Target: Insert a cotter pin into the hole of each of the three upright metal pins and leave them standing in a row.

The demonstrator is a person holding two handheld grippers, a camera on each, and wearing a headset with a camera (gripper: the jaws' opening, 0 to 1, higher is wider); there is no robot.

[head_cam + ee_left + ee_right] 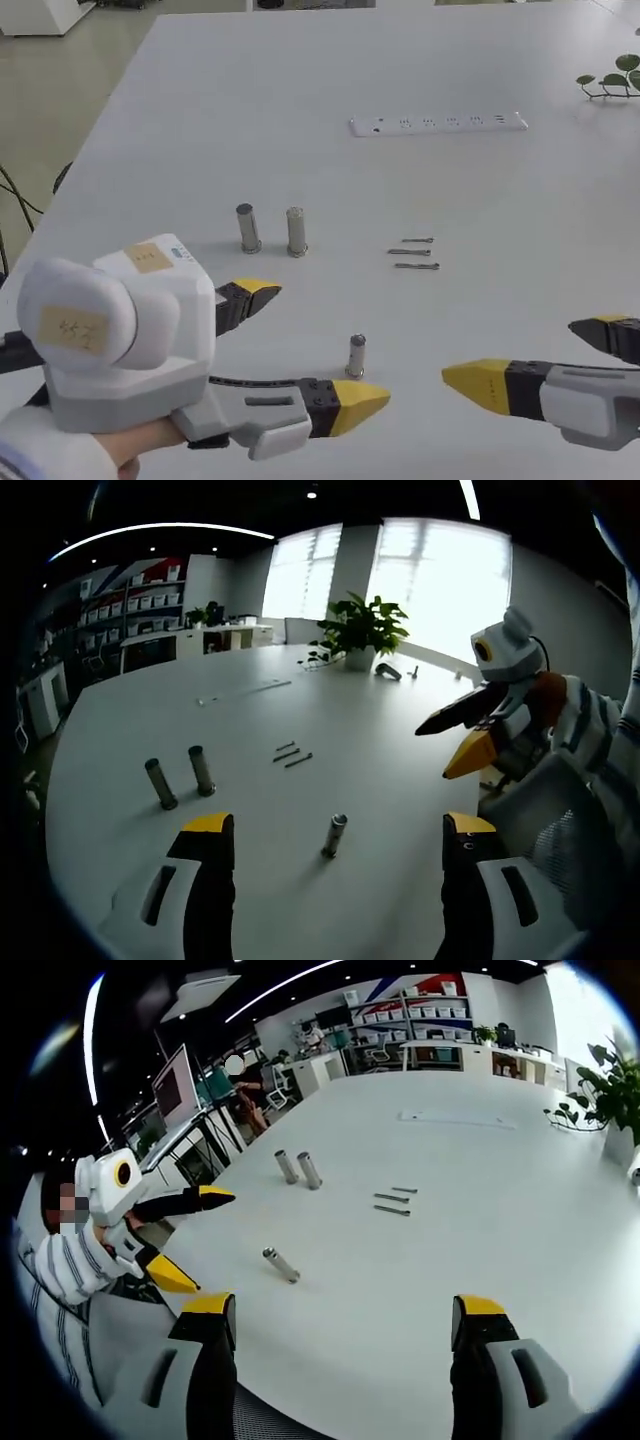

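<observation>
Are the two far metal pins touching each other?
Apart. Head view shows bare table between the left metal pin and the right metal pin.

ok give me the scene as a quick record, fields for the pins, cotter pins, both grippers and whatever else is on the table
metal pins: three, all standing; two side by side, the third pin apart, nearer the person
cotter pins: three, lying loose right of the pair, none inserted
left gripper: open, empty, aimed towards the third pin
right gripper: open, empty, above the table
table: white
other: power strip on the far side; plant at the far right edge
</observation>
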